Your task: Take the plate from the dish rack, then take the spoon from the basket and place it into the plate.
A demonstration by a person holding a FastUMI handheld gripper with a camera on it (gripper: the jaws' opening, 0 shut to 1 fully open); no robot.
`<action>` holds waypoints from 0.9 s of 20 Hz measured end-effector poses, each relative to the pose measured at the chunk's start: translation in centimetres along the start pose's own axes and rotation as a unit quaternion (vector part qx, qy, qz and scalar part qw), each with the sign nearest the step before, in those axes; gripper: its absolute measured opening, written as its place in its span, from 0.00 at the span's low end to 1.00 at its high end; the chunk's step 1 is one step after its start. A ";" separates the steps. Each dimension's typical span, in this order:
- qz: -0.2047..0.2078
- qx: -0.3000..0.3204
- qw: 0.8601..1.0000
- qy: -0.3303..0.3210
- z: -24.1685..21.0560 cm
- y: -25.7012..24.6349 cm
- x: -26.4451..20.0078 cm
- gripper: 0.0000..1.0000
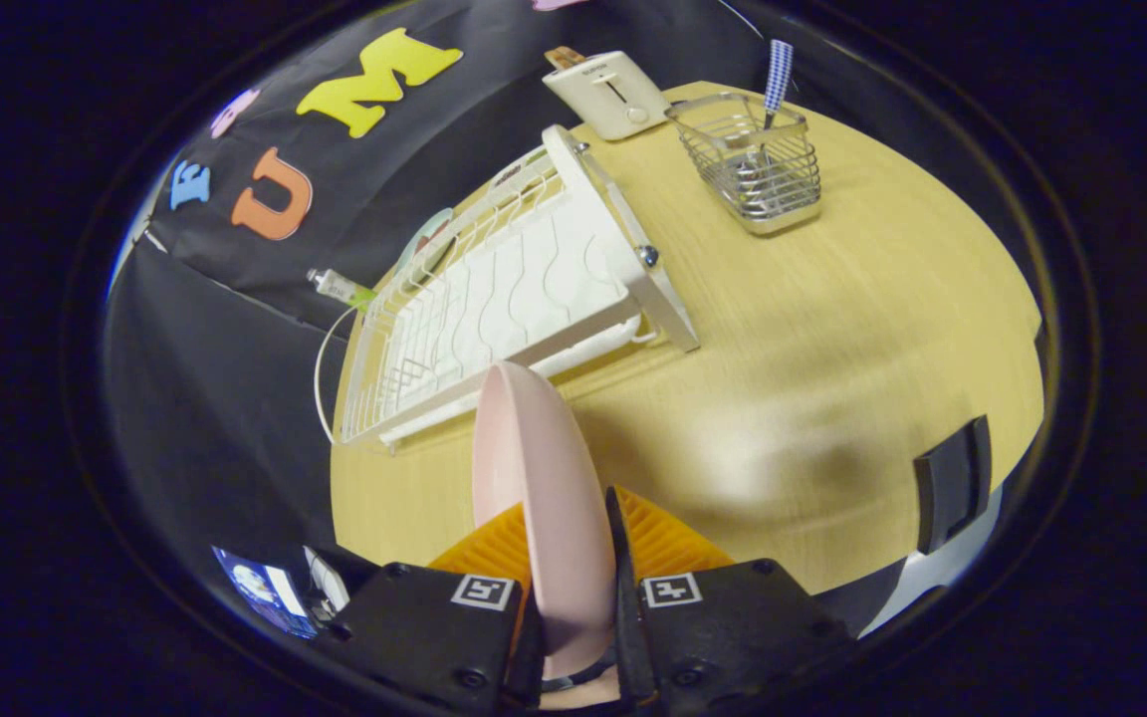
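My gripper [566, 528] is shut on a pink plate [532, 468], which stands on edge between the two fingers and sticks out ahead of them, above the wooden table [832, 329]. Just beyond the plate lies the white wire dish rack [504, 289], tilted in view, with no plate in its slots. Further off, to the right of the rack, a wire basket [758, 169] stands on the table. From it rises a spoon [776, 85] with a blue-and-white checked handle, its bowl down inside the basket.
A white toaster [605, 92] sits at the table's far edge between rack and basket. A black clamp [952, 483] grips the table's near right edge. A small tube [340, 289] and a white cable lie behind the rack's left end.
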State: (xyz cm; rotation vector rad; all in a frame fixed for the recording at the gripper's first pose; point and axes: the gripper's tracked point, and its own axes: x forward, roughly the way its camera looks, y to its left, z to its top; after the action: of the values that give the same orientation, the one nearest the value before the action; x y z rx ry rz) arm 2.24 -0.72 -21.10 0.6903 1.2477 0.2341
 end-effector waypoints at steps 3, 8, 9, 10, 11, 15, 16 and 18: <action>0.014 0.012 1.000 0.008 0.0 0.2 0.4 0.35; 0.011 0.014 1.000 0.001 0.6 -0.1 0.9 0.44; 0.011 0.014 1.000 -0.002 0.8 -0.1 0.9 0.47; 0.008 0.011 1.000 -0.006 1.1 -0.3 0.7 0.49; 0.005 0.009 1.000 -0.012 1.4 -0.3 0.7 0.51; 0.003 -0.006 1.000 -0.029 1.9 -0.1 -0.2 0.55; 0.002 -0.013 0.999 -0.037 2.1 0.0 -0.7 0.56; -0.001 -0.028 0.998 -0.055 2.4 0.0 -1.9 0.58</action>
State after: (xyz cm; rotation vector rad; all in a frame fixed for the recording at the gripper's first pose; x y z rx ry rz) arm 3.84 -2.62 -19.23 0.6450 1.1335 0.2252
